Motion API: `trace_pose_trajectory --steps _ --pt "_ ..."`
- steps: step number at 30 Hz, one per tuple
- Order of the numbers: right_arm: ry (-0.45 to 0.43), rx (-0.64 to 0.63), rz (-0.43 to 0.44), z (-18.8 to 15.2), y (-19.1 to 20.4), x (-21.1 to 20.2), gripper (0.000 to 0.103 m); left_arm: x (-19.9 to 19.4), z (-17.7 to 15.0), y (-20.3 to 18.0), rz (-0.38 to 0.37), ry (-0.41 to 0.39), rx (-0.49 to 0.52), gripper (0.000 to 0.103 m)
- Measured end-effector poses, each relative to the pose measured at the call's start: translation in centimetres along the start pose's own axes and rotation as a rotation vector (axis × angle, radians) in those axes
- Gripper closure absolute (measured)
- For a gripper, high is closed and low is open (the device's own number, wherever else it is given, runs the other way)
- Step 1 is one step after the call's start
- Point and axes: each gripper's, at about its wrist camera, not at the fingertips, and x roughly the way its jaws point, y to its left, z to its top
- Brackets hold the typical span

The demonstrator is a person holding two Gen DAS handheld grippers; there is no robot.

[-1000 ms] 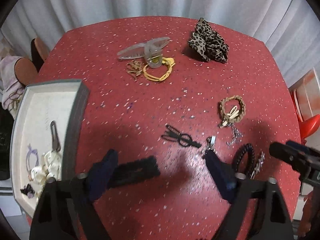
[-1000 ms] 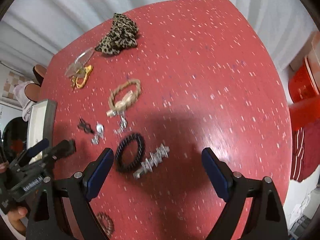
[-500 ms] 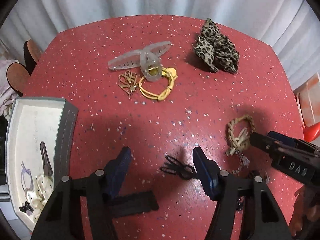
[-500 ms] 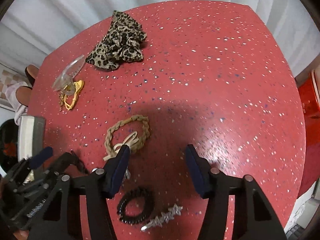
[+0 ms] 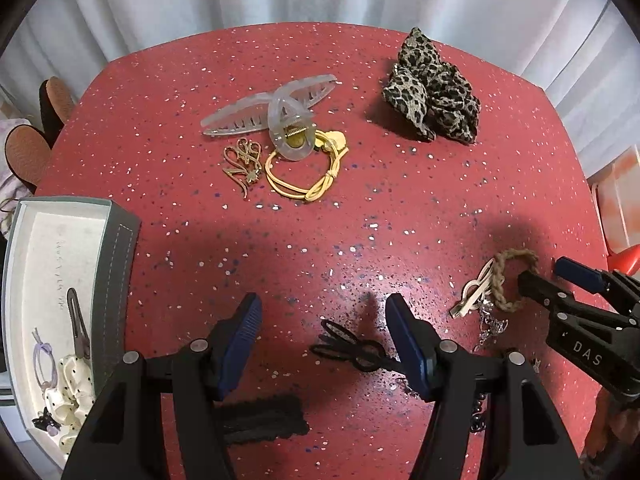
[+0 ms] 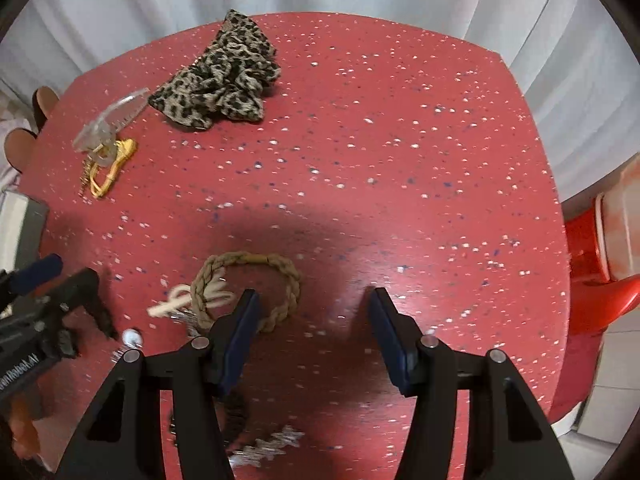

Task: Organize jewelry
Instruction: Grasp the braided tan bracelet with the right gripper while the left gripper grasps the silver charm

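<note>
Hovering low over the speckled red table (image 5: 320,216), the left gripper (image 5: 322,330) is held with its jaws apart and empty; the thin black looped hair clip (image 5: 352,350) lies flat between them, touching the right-hand pad. It is judged light and stiff, best pinched across its narrow middle. The right gripper (image 6: 312,322) is likewise parted and empty, one pad over the braided tan rope bracelet (image 6: 256,288), which looks soft and limp. Farther off lies a leopard-print fabric scrunchie (image 5: 432,88); the grey-walled tray (image 5: 116,256) waits at left.
</note>
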Motion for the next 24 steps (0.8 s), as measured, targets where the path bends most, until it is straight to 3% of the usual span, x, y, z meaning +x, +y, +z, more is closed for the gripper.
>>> trace_pose_trajectory --steps 8,14,18,24 --pt "-0.01 0.021 -0.003 -1.5 -2.7 -0.4 0.044 -0.6 -1.0 -0.7 -0.007 -0.003 0.041 0.036" --pt "-0.019 -0.002 0.007 -2.1 -3.2 -0.7 0.059 -1.7 -2.8 -2.0 -0.044 -0.007 0.104 0.036" --pt "-0.023 -0.014 0.003 -1.8 -1.8 -0.5 0.064 -1.9 -3.3 -3.3 -0.055 -0.008 0.139 0.036" --pt "-0.023 -0.015 0.005 -1.9 -1.3 -0.7 0.065 -2.6 -3.7 -5.2 -0.073 -0.02 0.179 0.036"
